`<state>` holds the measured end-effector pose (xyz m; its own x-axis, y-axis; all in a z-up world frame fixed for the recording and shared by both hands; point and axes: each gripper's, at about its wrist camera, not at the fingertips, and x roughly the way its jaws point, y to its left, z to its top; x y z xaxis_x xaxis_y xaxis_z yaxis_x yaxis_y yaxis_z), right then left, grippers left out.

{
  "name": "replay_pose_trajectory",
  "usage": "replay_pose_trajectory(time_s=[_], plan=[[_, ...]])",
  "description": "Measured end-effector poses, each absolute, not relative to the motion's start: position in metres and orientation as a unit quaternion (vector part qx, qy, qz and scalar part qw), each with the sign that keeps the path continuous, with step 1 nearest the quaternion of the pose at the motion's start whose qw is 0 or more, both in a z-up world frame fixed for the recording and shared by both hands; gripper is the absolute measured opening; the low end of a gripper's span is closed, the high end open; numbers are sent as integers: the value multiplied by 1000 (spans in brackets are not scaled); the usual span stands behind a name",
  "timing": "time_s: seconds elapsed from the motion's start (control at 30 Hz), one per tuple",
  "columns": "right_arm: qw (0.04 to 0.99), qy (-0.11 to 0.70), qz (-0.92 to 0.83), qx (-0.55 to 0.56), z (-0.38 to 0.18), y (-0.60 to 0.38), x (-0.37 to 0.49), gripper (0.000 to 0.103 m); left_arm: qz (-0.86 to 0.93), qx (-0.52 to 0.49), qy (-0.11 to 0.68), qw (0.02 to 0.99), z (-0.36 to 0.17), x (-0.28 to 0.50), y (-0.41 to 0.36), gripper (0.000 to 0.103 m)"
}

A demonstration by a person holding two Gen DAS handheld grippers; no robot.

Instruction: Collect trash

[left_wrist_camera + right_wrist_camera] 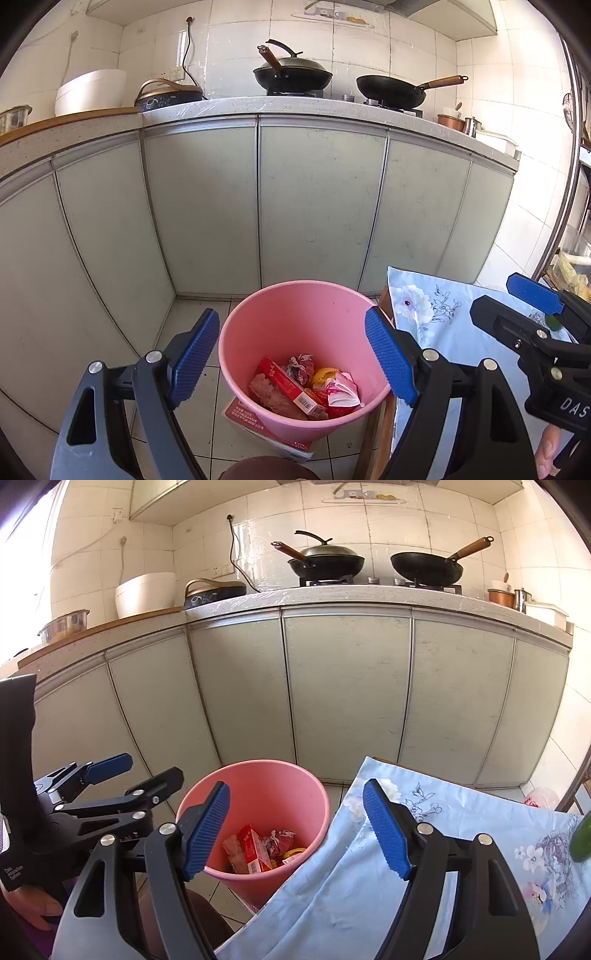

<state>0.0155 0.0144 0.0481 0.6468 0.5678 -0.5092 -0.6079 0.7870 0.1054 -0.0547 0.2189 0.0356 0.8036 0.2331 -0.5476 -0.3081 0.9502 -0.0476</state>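
Between the wide-open, empty jaws of the left gripper [291, 356]: pink bin [295, 314] holding trash [306, 384]. Right gripper [295, 829] at 3 o'clock, likewise wide, empty, over floral cloth [461, 830]; 2 pans at 12.

White tiled wall [369, 55], grey-green cabinet doors [317, 199], tiled floor [192, 321], sunlit

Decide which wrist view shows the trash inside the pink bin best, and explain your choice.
The left wrist view. It looks down into the pink bin, showing the red carton and wrappers unobstructed. In the right wrist view, the right gripper's finger and the bin's near rim hide part of the pile.
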Motion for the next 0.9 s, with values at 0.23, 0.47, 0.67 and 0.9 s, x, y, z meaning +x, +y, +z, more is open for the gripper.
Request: replay_pose_trajectory(time_s=[0.23, 0.47, 0.67, 0.9], plan=[[906, 277, 318, -34, 45, 13, 17, 78, 140, -66, 274, 949, 40, -58, 216, 80], [910, 268, 313, -38, 44, 14, 15, 79, 148, -73, 277, 946, 36, -58, 220, 80], [913, 264, 308, -52, 42, 18, 14, 79, 151, -76, 279, 945, 34, -58, 221, 79], [911, 266, 308, -62, 36, 22, 14, 79, 149, -73, 281, 945, 32, -55, 220, 79]])
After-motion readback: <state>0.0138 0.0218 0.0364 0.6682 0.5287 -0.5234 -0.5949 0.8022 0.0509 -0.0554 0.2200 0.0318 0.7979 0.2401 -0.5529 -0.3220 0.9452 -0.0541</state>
